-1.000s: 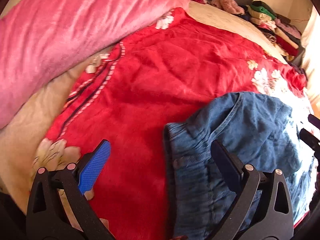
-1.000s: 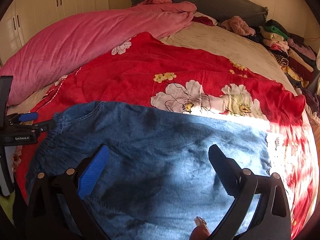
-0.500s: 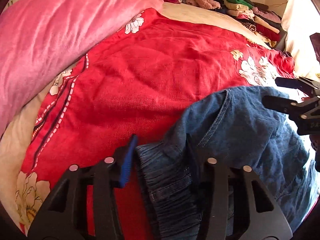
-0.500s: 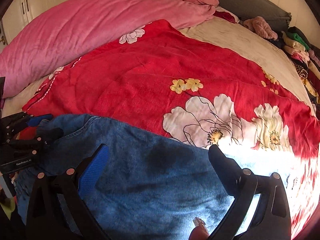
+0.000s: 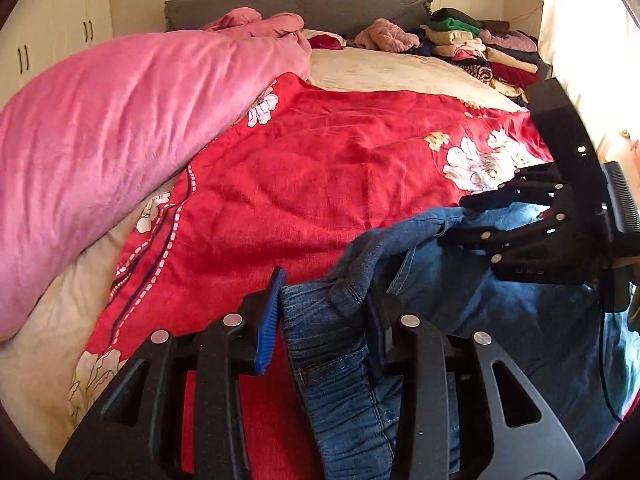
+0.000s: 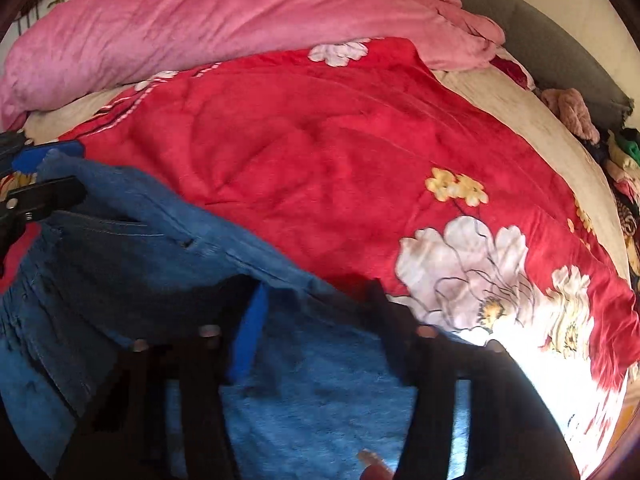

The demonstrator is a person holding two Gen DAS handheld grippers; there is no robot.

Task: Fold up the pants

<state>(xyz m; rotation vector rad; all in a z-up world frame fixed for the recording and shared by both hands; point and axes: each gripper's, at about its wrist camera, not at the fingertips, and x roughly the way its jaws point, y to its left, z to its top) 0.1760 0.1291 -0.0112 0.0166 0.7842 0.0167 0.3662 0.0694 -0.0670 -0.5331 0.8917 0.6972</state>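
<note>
Blue denim pants (image 5: 472, 304) lie on a red floral blanket (image 5: 312, 168) on the bed. My left gripper (image 5: 324, 312) is shut on the gathered waistband (image 5: 332, 344) and holds it lifted. The right gripper shows in the left wrist view (image 5: 468, 220), gripping the pants' raised far edge. In the right wrist view the pants (image 6: 168, 256) fill the lower left; my right gripper (image 6: 316, 312) has its jaws closed in on the denim edge. The left gripper shows at the left edge of that view (image 6: 40, 176), holding the other corner.
A big pink duvet (image 5: 120, 128) is piled along the left of the bed. A beige sheet (image 5: 392, 72) and grey headboard (image 5: 300, 4) lie beyond. Stacks of folded clothes (image 5: 476, 48) sit at the far right. Bright sunlight falls on the blanket's right side (image 6: 560, 380).
Both grippers closed on the pants: the left on the waistband, then the right on the far edge. The pants have been lifted and the views tilted up toward the headboard.
</note>
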